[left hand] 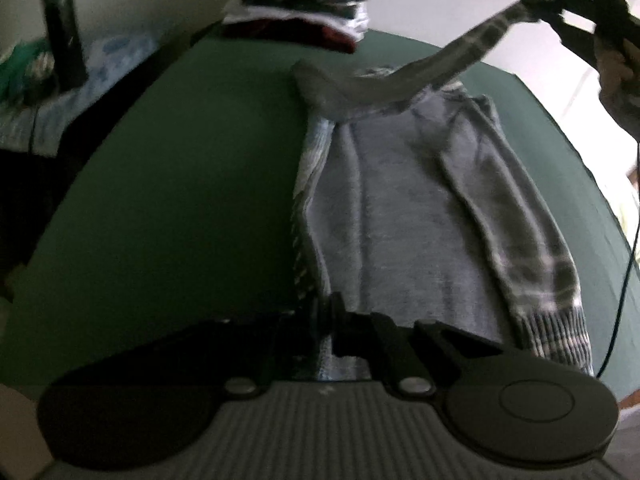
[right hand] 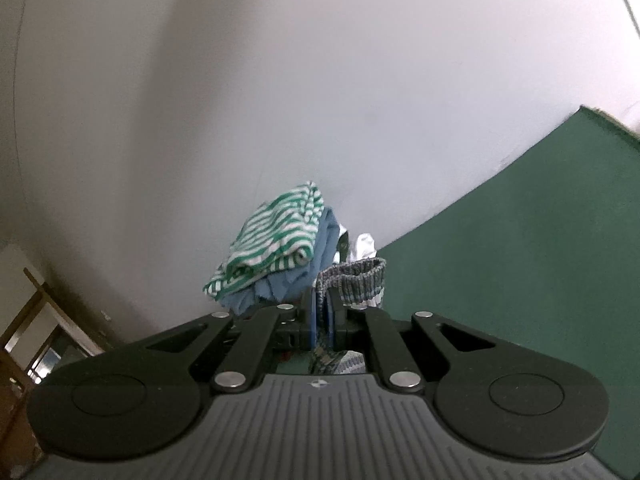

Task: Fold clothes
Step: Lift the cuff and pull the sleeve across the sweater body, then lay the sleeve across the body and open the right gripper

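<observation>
A grey sweater (left hand: 400,208) with plaid cuffs lies lengthwise on the green table (left hand: 180,184). My left gripper (left hand: 325,320) is shut on the sweater's near hem at its left corner. My right gripper (left hand: 548,8) is at the far right, raised above the table, and shut on the cuff of one sleeve (left hand: 460,56), which stretches up from the shoulder. In the right wrist view the ribbed cuff (right hand: 356,280) sticks out past the shut right gripper (right hand: 323,304). The other sleeve (left hand: 532,248) lies folded along the sweater's right side.
A stack of folded clothes (left hand: 304,4) stands at the table's far edge by the wall; the right wrist view shows it topped by a green-striped piece (right hand: 276,236). A dark upright object (left hand: 64,36) and bedding are at the far left. A cable (left hand: 624,280) hangs at right.
</observation>
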Tool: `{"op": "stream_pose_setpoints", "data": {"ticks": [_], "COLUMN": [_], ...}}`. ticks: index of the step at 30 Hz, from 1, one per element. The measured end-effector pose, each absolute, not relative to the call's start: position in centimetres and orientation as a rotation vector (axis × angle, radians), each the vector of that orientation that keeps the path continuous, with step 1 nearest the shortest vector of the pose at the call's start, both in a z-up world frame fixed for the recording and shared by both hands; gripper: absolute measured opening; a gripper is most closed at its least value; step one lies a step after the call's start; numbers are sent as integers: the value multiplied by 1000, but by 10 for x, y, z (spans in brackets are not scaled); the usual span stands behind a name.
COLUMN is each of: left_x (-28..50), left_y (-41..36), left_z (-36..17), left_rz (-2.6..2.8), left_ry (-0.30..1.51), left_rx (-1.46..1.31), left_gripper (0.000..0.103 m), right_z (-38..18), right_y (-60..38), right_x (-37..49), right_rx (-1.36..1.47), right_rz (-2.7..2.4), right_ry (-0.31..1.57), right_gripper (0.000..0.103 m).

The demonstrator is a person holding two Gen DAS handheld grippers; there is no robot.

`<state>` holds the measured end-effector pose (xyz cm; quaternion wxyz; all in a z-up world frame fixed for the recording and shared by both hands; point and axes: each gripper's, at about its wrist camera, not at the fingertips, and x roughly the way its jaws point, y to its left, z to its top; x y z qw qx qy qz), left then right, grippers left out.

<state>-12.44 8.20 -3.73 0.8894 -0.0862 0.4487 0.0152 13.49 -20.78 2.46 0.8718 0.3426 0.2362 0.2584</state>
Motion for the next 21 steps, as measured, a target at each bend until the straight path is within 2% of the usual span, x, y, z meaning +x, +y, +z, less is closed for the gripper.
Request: {"op": "stream_pose_setpoints", "data": {"ticks": [11, 21], "left_x": [-128, -118], "left_y": [50, 28], "left_z": [-33, -56], "left_rz": [-86, -171], "left_ry": [945, 1018], "left_rx": [-87, -81], "left_gripper": [2, 5], "right_z": [16, -14], "right_y": [-272, -310], "right_x": [114, 100], "right_rx": [752, 739], "right_rz": [410, 278], "right_ry": [447, 474], "right_gripper": [6, 6]}}
